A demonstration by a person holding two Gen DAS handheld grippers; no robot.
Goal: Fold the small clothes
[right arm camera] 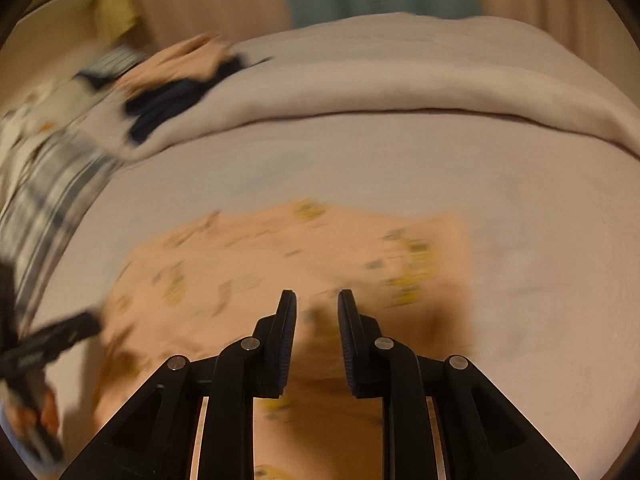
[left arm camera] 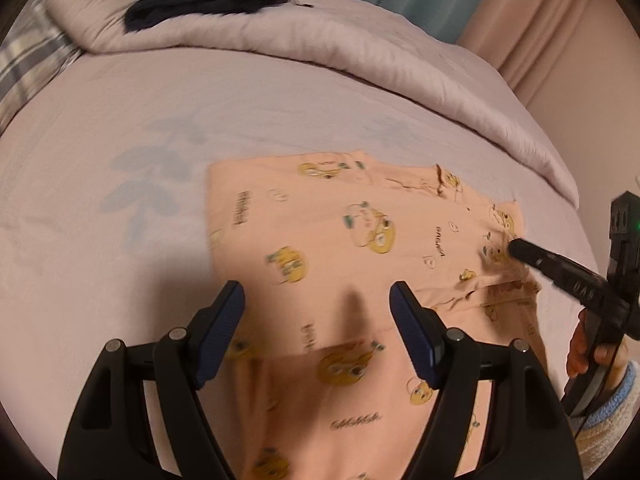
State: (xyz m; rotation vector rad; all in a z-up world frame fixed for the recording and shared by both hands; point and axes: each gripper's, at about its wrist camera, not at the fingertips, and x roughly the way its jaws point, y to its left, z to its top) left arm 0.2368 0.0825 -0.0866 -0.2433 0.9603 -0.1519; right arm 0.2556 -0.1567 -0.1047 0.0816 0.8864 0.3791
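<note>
Peach cartoon-print cotton garment [left arm camera: 340, 240] lay part-folded mid-bed [left arm camera: 100, 120].
Left claw [left arm camera: 316, 300] gaped empty; right claw [right arm camera: 317, 300], slightly parted, held nothing; the next fold probably needed aligned edges.

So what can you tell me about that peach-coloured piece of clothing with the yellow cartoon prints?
The peach-coloured soft fabric garment, printed with yellow cartoon characters and small script words, lies partly folded on the pale lilac bedsheet, one layer turned over another with a straight left edge. Its right side is bunched, where the right tongs reach it. The left tongs hang above its near part, wide open and holding nothing.
</note>
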